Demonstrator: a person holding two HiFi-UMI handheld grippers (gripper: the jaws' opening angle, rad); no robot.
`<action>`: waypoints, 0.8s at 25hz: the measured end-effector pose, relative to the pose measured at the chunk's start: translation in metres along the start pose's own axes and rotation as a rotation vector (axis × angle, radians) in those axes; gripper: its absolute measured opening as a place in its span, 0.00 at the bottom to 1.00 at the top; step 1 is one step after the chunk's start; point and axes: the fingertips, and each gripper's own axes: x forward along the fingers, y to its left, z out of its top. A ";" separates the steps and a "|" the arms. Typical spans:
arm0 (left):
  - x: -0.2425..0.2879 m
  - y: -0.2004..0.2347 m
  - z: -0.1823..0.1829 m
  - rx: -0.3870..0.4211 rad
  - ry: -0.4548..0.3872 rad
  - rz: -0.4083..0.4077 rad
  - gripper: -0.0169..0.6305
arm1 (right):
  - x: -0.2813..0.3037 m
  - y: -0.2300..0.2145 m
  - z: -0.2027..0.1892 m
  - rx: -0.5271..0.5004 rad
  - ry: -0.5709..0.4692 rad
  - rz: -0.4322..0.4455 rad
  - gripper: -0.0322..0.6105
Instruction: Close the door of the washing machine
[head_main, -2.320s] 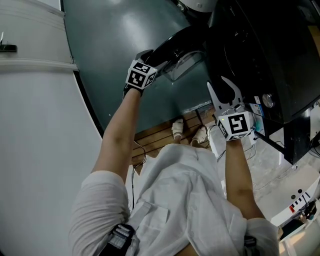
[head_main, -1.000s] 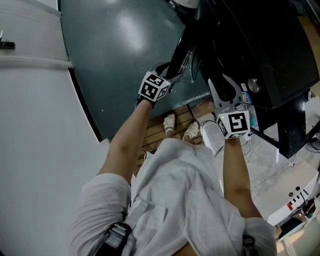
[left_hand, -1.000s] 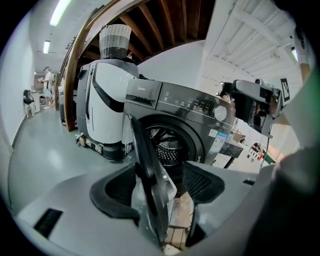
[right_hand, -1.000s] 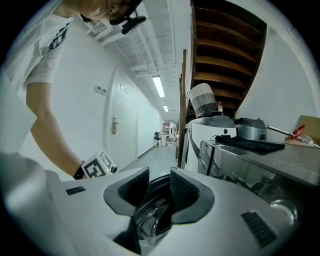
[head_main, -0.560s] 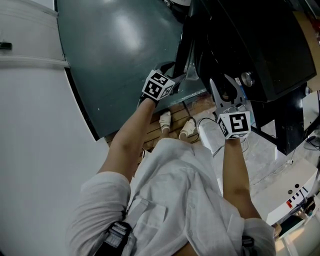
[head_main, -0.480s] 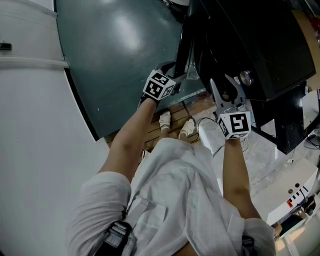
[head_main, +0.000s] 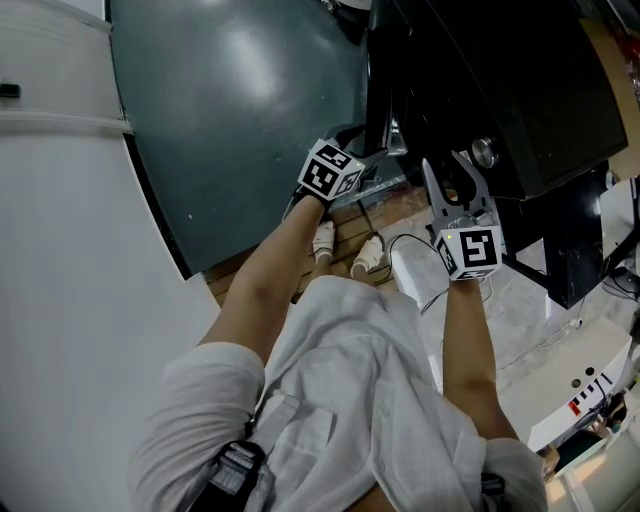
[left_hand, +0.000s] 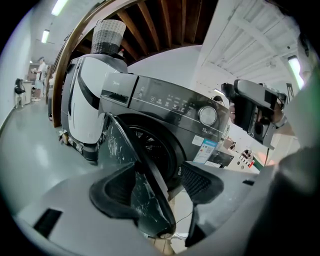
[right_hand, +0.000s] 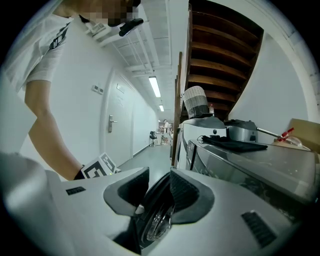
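My left tool (left_hand: 160, 174), jaws wide, straddles the door's (left_hand: 122, 150) upright edge. The washing machine (left_hand: 170, 107) lies just beyond, rightward, so I'd push there. The right tool's (head_main: 448, 170) jaws are apart.

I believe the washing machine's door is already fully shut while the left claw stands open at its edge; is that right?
No: the door is still ajar, swung out from the front of the washing machine, as the left gripper view shows. The left claw does stand open at its edge.

The door (left_hand: 145, 170) edge sits between the left hand-held gripper (left_hand: 159, 176) jaws; the right hand-held gripper (head_main: 452, 180) is at three o'clock, before the washing machine (head_main: 500, 90).
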 end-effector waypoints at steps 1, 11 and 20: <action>0.003 -0.003 0.001 0.001 0.000 -0.005 0.46 | 0.000 -0.001 0.000 -0.001 0.001 0.003 0.28; 0.037 -0.029 0.014 0.013 -0.006 -0.070 0.46 | 0.006 -0.011 -0.004 -0.002 0.007 0.028 0.28; 0.072 -0.056 0.029 0.042 -0.008 -0.134 0.46 | 0.013 -0.025 -0.009 0.002 0.016 0.033 0.28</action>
